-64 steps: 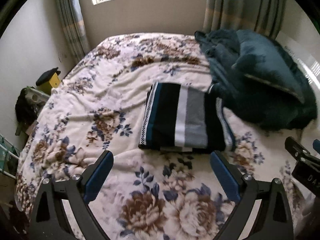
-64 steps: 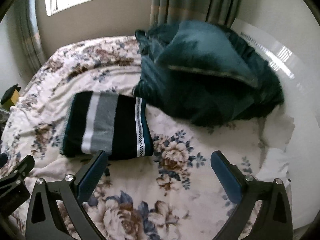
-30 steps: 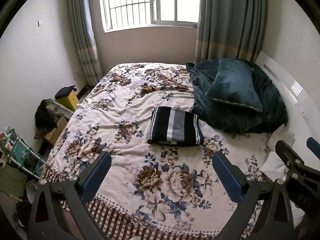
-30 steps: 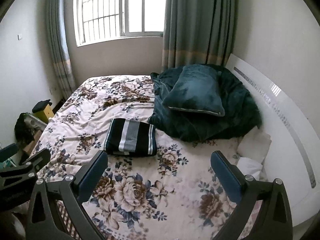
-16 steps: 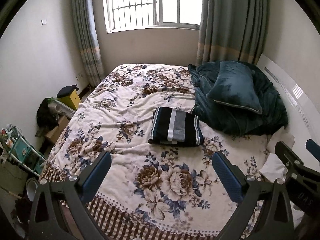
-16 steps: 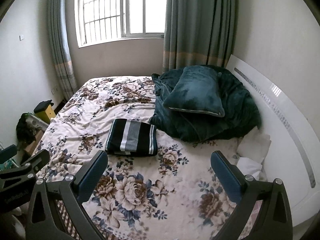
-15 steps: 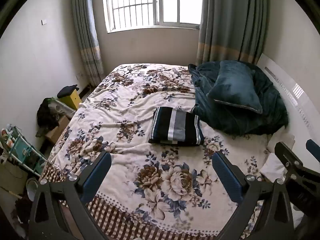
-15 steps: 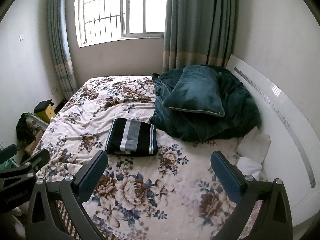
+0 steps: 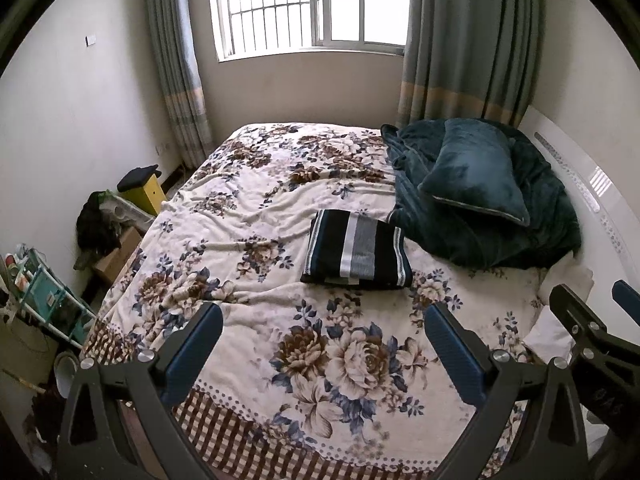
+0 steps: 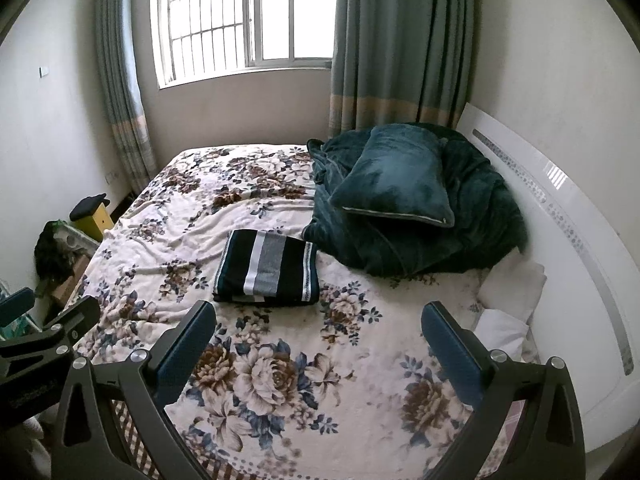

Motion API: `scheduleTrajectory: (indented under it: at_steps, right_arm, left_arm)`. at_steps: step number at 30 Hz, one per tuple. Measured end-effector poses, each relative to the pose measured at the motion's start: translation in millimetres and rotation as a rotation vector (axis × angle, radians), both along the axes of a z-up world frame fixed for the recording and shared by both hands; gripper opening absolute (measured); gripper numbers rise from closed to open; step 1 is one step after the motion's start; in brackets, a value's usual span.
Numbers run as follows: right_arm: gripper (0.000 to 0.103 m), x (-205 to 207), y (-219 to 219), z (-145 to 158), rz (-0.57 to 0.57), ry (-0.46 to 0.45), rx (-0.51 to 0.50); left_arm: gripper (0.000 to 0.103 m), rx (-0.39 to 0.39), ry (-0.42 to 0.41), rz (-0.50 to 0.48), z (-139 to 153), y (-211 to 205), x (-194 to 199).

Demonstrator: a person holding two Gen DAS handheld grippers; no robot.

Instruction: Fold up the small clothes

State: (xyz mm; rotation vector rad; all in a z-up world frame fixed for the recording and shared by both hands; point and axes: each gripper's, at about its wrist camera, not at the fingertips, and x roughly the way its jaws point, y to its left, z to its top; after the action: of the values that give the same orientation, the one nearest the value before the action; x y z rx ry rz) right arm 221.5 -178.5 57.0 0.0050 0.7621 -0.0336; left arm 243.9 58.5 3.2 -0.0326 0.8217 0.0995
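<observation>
A folded striped garment (image 9: pixel 356 254) (image 10: pixel 268 268), black with white, grey and teal bands, lies flat in the middle of the floral bedspread (image 9: pixel 248 240) (image 10: pixel 288 372). My left gripper (image 9: pixel 324 340) is open and empty, held high above the foot of the bed, well short of the garment. My right gripper (image 10: pixel 318 338) is also open and empty, at about the same height and distance. Each gripper's black frame shows at the edge of the other's view.
A dark teal pillow (image 9: pixel 476 176) (image 10: pixel 394 182) rests on a heaped teal blanket (image 9: pixel 532 232) by the white headboard (image 10: pixel 568 248). White cloths (image 10: pixel 508 300) lie at the bed's right edge. Boxes, a yellow stool (image 9: pixel 146 190) and a rack crowd the floor at left.
Both grippers have pulled far back and up from just above the garment to a view of the whole bed; over the last half second they barely move. The garment stays put.
</observation>
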Motion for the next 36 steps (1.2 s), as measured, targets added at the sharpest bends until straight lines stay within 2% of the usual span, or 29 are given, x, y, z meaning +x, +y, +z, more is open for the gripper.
scheduleTrajectory:
  at_steps: [36]
  right_arm:
    - [0.103,10,-1,-11,0.012,0.009,-0.014]
  left_arm:
    - [0.103,-0.002,0.019,0.001,-14,10,3]
